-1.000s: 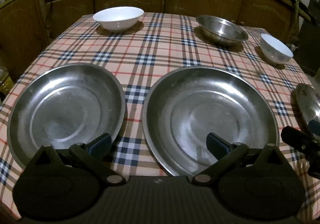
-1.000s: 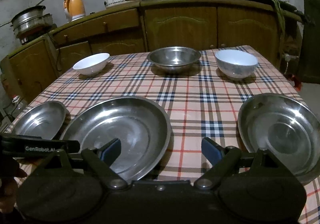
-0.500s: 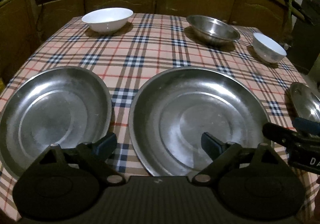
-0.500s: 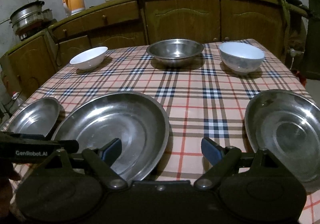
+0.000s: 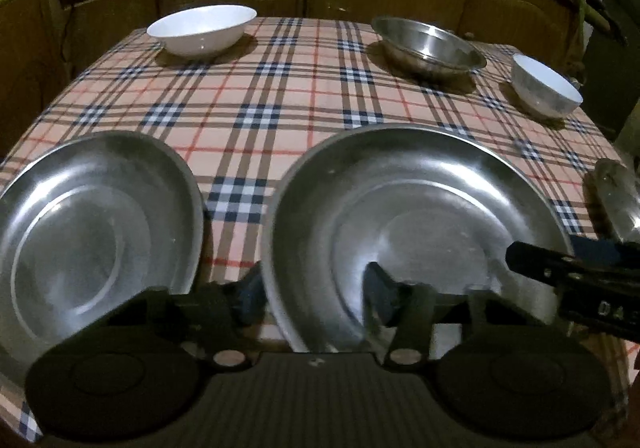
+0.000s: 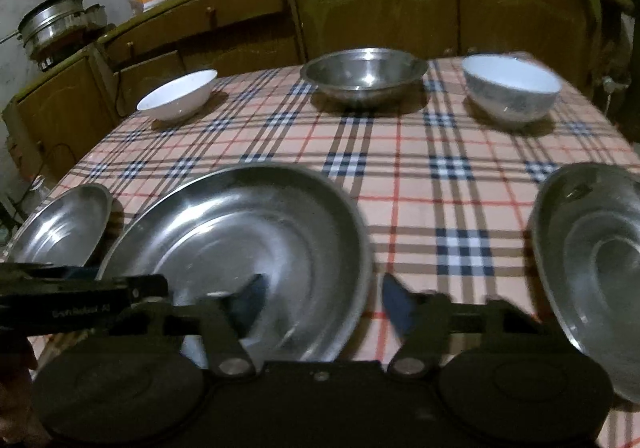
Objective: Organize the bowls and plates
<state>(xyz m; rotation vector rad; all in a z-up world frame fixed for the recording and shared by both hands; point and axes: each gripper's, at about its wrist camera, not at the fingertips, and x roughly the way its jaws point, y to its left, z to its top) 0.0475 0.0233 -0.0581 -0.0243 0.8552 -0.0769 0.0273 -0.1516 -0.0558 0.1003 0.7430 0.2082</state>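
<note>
A: Left gripper (image 5: 316, 294): jaws closing, partly open, straddling the near left rim of the large steel plate (image 5: 416, 232). One finger sits outside the rim, the other over the plate's inside. Pads not yet pressing on it (blur makes contact hard to judge).

B: Right gripper (image 6: 324, 300): also closing, about half open. It straddles the same plate's (image 6: 240, 248) near right rim, left finger over the inside, right finger over the cloth. No firm hold seen.

A: Outward from the left gripper: a smaller steel plate (image 5: 92, 228) at 10 o'clock, just beside the large one, apart from it. Another small steel plate (image 6: 592, 268) lies at the right gripper's 3 o'clock.

B: Far side of the table (image 6: 400, 175), checked cloth: shallow white bowl (image 5: 202, 29) at 11 o'clock, steel bowl (image 5: 430, 45) at 12 to 1, deeper white bowl (image 5: 546, 85) at 2. All upright, well apart.
</note>
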